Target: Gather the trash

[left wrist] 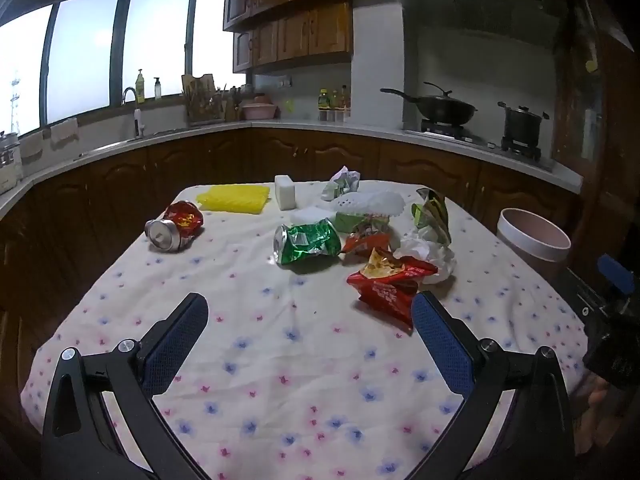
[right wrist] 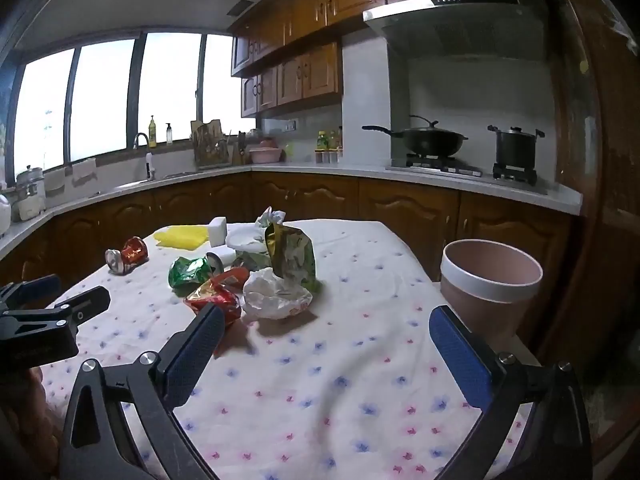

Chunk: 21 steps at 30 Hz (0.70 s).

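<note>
I can't read any print on the wrappers; the red snack bag shows pale characters too blurred to make out. It lies crumpled at the near edge of the litter on the flowered worktop, just ahead of my left hand-held gripper, whose blue-padded jaws are spread wide and hold nothing. Behind it lie a crushed green can, a crushed red can off to the left, and crumpled white paper beneath an upright gold-green bag. My right hand-held gripper hovers low, also spread, near the pink bin beside the worktop.
</note>
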Each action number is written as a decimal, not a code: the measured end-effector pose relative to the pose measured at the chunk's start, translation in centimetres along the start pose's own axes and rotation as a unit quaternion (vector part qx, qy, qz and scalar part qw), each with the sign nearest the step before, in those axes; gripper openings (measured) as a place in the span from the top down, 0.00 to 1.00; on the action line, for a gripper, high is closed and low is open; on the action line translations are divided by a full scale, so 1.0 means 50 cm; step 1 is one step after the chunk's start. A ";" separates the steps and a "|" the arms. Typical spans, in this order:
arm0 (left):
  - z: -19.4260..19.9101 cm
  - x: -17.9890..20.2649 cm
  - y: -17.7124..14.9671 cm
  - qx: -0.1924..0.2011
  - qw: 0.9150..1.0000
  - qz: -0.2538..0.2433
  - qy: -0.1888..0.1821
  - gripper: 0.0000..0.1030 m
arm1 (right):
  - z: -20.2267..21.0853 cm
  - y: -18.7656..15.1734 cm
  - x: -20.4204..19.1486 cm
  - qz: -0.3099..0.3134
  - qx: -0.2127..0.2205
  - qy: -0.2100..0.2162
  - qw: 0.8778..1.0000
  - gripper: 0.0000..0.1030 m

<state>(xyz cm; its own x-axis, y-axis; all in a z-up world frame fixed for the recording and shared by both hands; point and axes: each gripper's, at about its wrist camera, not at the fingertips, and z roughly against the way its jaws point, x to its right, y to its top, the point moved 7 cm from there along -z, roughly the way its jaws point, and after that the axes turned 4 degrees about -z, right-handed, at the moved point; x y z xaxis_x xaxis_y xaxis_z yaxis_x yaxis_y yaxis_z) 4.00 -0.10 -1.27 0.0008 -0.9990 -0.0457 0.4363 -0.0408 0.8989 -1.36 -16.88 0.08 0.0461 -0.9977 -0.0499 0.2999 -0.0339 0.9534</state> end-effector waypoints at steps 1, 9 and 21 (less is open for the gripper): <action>0.001 0.001 0.001 0.001 1.000 0.000 0.002 0.00 | 0.001 0.002 0.000 0.005 0.003 -0.003 1.000 0.00; 0.014 0.011 0.003 0.007 1.000 -0.005 0.001 0.00 | -0.006 0.019 0.019 -0.006 0.019 0.001 1.000 0.00; 0.017 0.017 -0.001 0.006 1.000 -0.007 -0.001 0.00 | -0.007 0.016 0.025 -0.016 0.016 0.004 1.000 0.00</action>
<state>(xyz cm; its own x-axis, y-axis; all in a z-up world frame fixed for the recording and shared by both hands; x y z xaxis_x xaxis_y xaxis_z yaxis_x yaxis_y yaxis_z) 3.22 -0.96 -0.98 -0.0077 -0.9984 -0.0568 0.4260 -0.0547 0.9031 -0.75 -18.15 0.66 0.0446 -0.9956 -0.0824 0.2701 -0.0674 0.9605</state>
